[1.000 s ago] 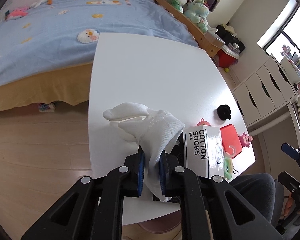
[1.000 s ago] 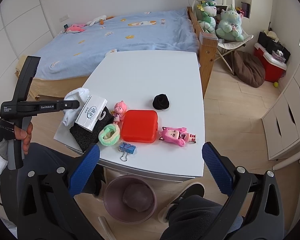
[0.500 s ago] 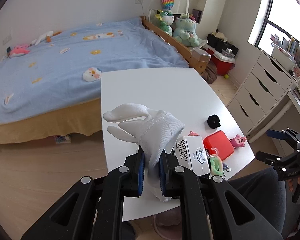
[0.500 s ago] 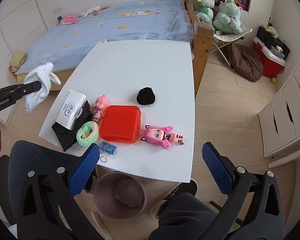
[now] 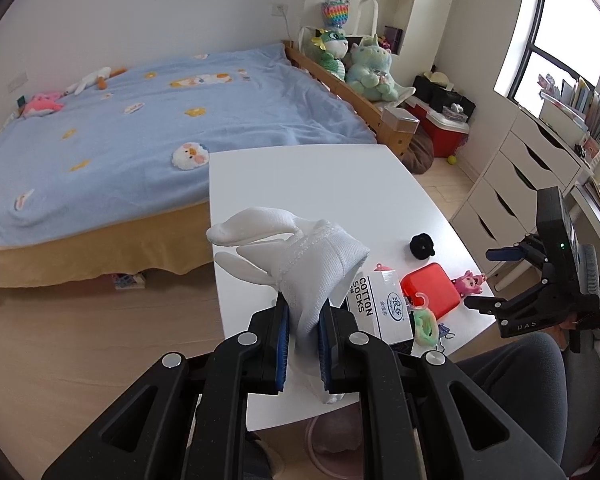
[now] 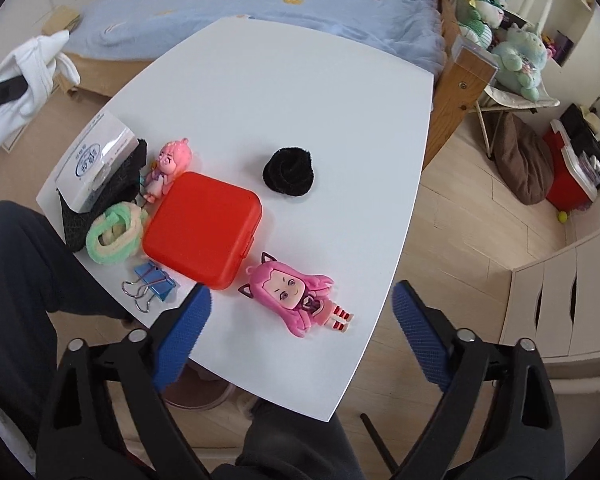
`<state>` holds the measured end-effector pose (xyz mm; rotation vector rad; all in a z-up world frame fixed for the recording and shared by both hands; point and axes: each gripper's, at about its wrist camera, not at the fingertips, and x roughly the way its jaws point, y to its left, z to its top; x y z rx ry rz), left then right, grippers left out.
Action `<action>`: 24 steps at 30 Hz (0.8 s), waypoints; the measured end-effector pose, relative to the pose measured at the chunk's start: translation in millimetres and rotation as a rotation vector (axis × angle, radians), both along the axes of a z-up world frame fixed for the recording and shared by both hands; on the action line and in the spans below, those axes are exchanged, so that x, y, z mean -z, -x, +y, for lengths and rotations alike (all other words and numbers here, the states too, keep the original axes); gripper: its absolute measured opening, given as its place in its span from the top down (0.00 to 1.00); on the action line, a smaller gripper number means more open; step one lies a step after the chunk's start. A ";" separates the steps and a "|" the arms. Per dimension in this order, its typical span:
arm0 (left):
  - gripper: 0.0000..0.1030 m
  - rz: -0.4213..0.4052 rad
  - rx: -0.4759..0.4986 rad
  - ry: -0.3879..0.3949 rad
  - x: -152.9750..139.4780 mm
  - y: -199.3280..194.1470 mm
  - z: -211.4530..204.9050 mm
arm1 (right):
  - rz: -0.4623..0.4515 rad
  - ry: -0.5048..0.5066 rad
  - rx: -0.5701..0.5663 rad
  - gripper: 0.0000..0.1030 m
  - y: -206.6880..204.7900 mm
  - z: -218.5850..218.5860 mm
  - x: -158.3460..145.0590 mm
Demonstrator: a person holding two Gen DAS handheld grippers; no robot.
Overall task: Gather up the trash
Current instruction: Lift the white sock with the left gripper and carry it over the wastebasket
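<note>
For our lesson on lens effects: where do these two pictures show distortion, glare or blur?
Left wrist view: window blown out white, bed edges bowed, corners dark. Right wrist view: table edges curve, drawers lean, all sharp.

Location type: a home bedroom, likely a child's. A bed (image 5: 148, 128) with a blue cover carrying duck patches fills the far side, directly behind the white table (image 5: 320, 188). Plush toys (image 5: 364, 66) sit at the wooden end of the bed. White drawers (image 5: 528, 176) stand to the right of the bed under a window (image 5: 556, 48). The floor (image 5: 100, 328) beside the bed is light wood.
</note>
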<state>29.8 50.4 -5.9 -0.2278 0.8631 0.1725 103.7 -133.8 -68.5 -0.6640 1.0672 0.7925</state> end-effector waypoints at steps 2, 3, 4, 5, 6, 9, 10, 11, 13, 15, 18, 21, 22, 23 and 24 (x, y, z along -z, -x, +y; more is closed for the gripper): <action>0.88 0.002 -0.004 0.000 0.4 0.6 1.8 | 0.001 0.018 -0.028 0.25 -1.7 2.6 3.7; 0.88 0.003 -0.005 0.001 0.8 1.1 2.3 | 0.002 0.018 -0.039 0.28 -2.3 3.1 4.4; 0.88 0.004 -0.006 0.002 1.3 1.6 2.8 | 0.002 0.018 -0.050 0.30 -2.3 4.3 5.4; 0.88 0.006 -0.007 0.003 1.8 1.4 3.0 | 0.001 0.018 -0.061 0.33 -2.1 5.4 6.3; 0.88 0.007 -0.008 0.003 2.6 2.9 3.3 | -0.001 0.018 -0.068 0.35 -1.7 6.3 7.1; 0.88 0.011 -0.009 0.009 4.8 4.0 2.5 | 0.000 0.019 -0.087 0.40 -3.8 9.3 9.3; 0.88 0.012 -0.007 0.010 5.3 4.1 1.8 | 0.007 0.017 -0.089 0.43 -4.0 9.7 9.7; 0.88 0.014 -0.006 0.010 5.8 4.2 1.1 | 0.014 0.011 -0.089 0.48 -4.9 9.9 8.9; 0.88 0.016 -0.005 0.012 6.8 5.4 0.5 | 0.013 0.010 -0.087 0.48 -5.9 10.6 8.3; 0.88 0.019 -0.004 0.014 7.9 6.5 0.0 | 0.015 0.002 -0.080 0.49 -5.8 9.3 7.9; 0.88 0.020 0.001 0.016 9.0 10.0 -2.5 | 0.017 -0.014 -0.060 0.50 -5.4 6.7 6.0; 0.88 0.016 0.011 0.018 8.0 11.9 -5.2 | 0.022 -0.037 -0.034 0.51 -4.3 1.2 2.8; 0.88 0.014 0.015 0.019 7.6 12.3 -6.4 | 0.022 -0.045 -0.025 0.51 -3.3 -1.1 1.6; 0.88 0.012 0.020 0.020 7.1 12.7 -7.6 | 0.019 -0.052 -0.015 0.51 -3.2 -2.7 0.2; 0.88 0.011 0.024 0.021 6.6 13.3 -9.0 | 0.018 -0.059 -0.004 0.51 -3.4 -4.3 -1.3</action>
